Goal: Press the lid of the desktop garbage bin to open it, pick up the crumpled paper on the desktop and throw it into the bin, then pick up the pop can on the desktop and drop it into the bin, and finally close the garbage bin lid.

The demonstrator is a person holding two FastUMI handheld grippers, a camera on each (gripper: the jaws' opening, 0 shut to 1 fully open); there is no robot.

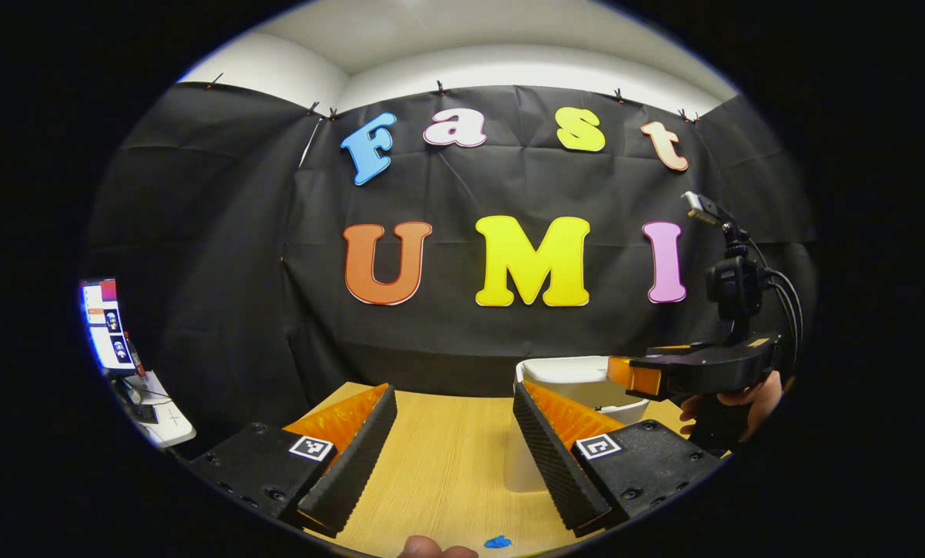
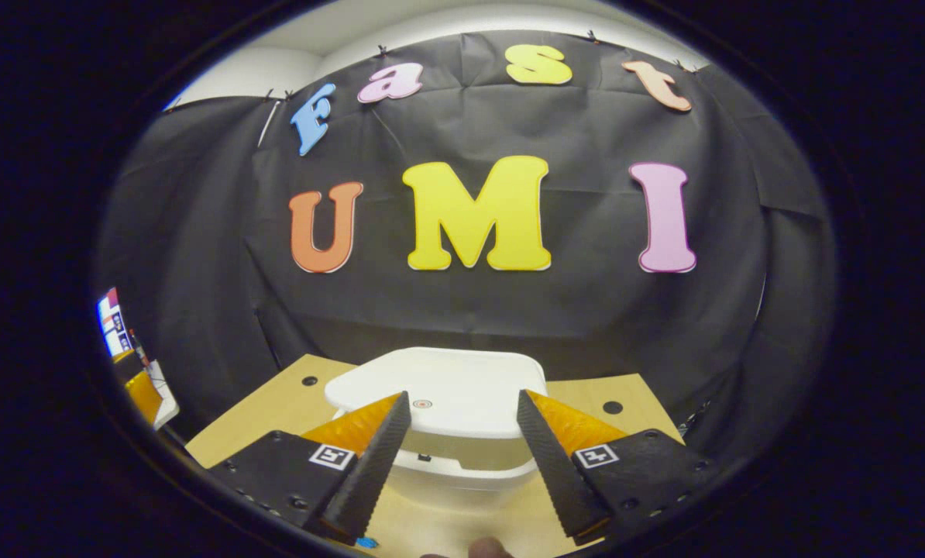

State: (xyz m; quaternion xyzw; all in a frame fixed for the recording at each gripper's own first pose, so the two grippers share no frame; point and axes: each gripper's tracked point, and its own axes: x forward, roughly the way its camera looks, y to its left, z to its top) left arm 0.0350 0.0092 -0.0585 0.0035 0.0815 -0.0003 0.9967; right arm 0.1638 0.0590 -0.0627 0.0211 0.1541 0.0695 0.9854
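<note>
while the bin (image 2: 439,403) sits lid down dead ahead, the right gripper (image 2: 462,430) hovers nearest, jaws spread and empty. the left gripper (image 1: 455,434) gapes empty too.

Garbage bins: one white garbage bin (image 2: 439,434) is standing at 6 o'clock in the right gripper view; its lid (image 2: 447,391) is lying flat on top.
Grippers: two are showing; the left gripper (image 1: 455,442) is sitting at 6 o'clock in the left gripper view, the right gripper (image 2: 462,457) at 6 o'clock in its own.
Desktops: one wooden desktop (image 1: 447,457) is carrying the bin.
Screens: one screen (image 1: 106,325) is glowing at 9 o'clock.
</note>
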